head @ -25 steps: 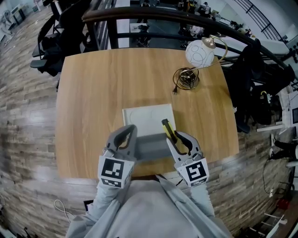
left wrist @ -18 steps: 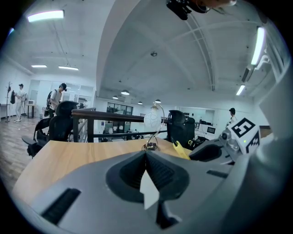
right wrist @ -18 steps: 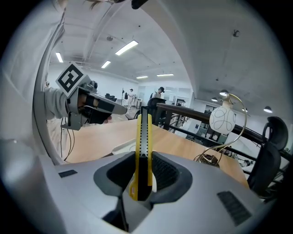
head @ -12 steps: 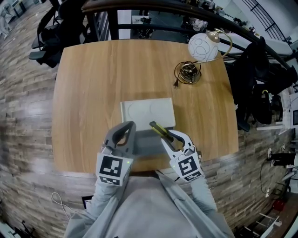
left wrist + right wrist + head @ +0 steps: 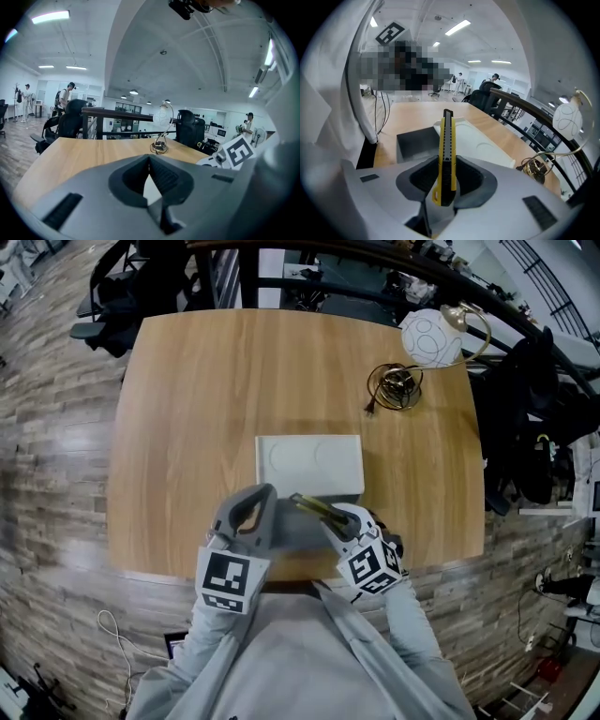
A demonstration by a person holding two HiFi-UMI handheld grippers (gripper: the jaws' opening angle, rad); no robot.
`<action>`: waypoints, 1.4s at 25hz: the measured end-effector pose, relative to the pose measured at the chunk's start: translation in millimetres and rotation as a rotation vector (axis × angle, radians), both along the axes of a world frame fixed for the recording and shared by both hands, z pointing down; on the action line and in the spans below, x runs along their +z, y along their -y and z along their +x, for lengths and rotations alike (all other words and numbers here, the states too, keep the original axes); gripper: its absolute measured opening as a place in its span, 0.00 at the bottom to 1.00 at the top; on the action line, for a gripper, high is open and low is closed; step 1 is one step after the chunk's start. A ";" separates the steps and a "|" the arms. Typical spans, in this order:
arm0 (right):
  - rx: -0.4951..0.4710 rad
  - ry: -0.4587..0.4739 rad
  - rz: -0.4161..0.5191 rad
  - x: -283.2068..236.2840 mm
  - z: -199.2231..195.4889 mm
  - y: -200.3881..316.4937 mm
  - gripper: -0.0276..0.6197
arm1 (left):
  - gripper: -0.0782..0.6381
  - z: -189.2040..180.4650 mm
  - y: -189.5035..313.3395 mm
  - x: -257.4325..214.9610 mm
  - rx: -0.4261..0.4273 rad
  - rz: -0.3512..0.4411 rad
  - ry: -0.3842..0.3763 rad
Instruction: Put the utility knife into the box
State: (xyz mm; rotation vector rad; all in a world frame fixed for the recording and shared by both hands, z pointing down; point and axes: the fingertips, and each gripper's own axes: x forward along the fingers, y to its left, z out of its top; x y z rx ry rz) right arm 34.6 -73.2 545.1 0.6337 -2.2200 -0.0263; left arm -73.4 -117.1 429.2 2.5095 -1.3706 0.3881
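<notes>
Yellow utility knife (image 5: 445, 154), clamped in my right claw (image 5: 333, 521), hung at the grey box (image 5: 298, 532); my left claw (image 5: 261, 507) was closed, empty.

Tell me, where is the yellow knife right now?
The utility knife is pinched in the right tongs, held just above the grey box at the near edge of the table, in front of the white tray.

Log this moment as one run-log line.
right tool: shut on utility knife | left tool: shut, nothing held | box: open on table | knife: not yet in box
</notes>
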 end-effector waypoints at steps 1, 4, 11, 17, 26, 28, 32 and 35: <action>-0.016 -0.015 -0.008 5.6 -0.5 0.2 0.24 | 0.14 -1.1 -0.4 1.3 -0.003 -0.003 0.001; -0.072 -0.067 -0.020 19.3 -3.0 -1.0 0.24 | 0.14 -4.7 -1.5 3.8 -0.013 -0.010 0.003; -0.216 -0.204 -0.050 48.8 -9.2 -10.7 0.24 | 0.14 -10.3 -2.0 8.8 -0.027 -0.022 0.005; -0.267 -0.259 -0.110 66.1 -12.6 -13.8 0.24 | 0.14 -14.4 0.9 9.8 -0.039 -0.023 0.000; -0.330 -0.346 -0.156 87.6 -13.6 -16.4 0.24 | 0.14 -22.2 3.9 12.0 -0.074 -0.023 -0.009; -0.339 -0.361 -0.163 92.0 -13.8 -17.6 0.24 | 0.14 -22.8 4.2 11.9 -0.078 -0.023 -0.010; -0.348 -0.377 -0.171 96.4 -13.0 -19.7 0.24 | 0.14 -22.6 4.0 10.7 -0.083 -0.021 -0.013; -0.342 -0.368 -0.176 96.0 -13.1 -19.8 0.24 | 0.14 -22.9 2.8 10.1 -0.085 -0.020 -0.012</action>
